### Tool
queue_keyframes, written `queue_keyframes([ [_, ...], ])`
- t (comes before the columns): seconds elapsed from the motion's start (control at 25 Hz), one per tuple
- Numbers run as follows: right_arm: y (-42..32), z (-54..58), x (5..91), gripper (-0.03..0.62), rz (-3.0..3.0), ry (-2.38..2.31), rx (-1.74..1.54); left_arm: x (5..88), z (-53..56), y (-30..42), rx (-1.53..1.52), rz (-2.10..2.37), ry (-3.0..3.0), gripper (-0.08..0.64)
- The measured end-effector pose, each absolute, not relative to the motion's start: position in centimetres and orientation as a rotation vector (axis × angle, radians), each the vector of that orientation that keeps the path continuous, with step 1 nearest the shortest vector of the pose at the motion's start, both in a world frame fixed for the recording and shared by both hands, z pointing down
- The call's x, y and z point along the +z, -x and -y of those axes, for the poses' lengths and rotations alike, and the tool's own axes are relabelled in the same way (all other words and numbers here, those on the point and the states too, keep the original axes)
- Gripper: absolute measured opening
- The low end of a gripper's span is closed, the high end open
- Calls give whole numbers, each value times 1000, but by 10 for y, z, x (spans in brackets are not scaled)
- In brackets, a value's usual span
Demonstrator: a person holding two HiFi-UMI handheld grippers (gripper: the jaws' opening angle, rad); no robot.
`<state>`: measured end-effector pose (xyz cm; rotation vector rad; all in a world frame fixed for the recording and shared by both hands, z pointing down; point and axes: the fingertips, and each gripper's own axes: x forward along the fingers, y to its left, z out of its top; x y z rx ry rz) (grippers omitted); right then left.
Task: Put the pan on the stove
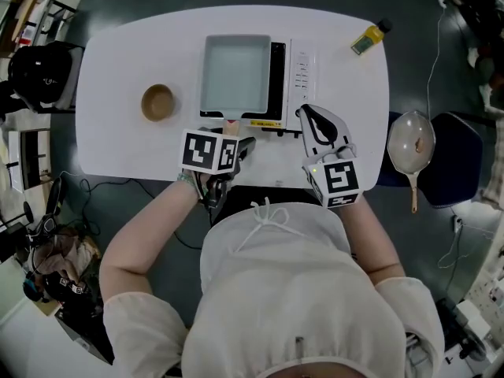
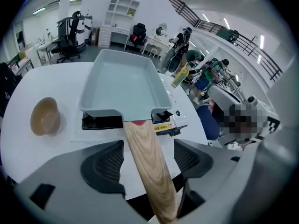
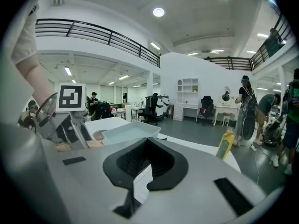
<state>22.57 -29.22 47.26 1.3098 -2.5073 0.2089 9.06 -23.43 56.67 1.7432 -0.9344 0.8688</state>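
Pale blue-grey rectangular pan (image 1: 235, 73) with a light wooden handle (image 2: 159, 195): set on the white portable stove (image 1: 302, 69) at the middle of the white tabletop (image 1: 118, 140). A yellow label strip (image 2: 161, 119) is seen on the stove's front; its print cannot be read.

Left gripper (image 2: 147, 158): fingers held apart, the handle lying between them unpressed.

Right gripper (image 1: 309, 115): fingers closed on nothing, near the stove's front right corner.

Round brown bowl (image 1: 158, 101): left of the stove.

Yellow bottle (image 1: 368, 38): at the far right edge.

- Bare table (image 1: 110, 140) lies left of the bowl (image 1: 157, 101), and between bowl and stove (image 1: 302, 73).
- Right of the stove, open surface runs to the bottle (image 1: 368, 38) (far corner).
- The pan (image 1: 235, 73) covers the burner.
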Motion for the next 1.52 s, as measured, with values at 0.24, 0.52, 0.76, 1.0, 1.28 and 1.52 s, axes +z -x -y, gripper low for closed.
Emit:
queue_keyframes([
  [0.24, -209, 275, 460, 6, 2467, -1390, 179, 537, 237, -74, 819, 1021, -1836, 333],
  [0.52, -175, 242, 434, 6, 2442, -1503, 98, 494, 236, -47, 835, 1138, -2059, 232],
  [0.76, -164, 219, 419, 6, 2405, -1605, 42, 461, 234, -22, 769, 1210, -2208, 44],
  [1.0, -160, 201, 403, 6, 2398, -1703, 25, 428, 226, 1, 610, 1242, -2370, 23],
  [1.28, -154, 196, 387, 6, 2405, -1723, -31, 392, 216, 14, 369, 1230, -2603, 23],
  [1.52, -152, 194, 381, 5, 2427, -1716, -36, 378, 208, 26, 282, 1292, -2741, 23],
])
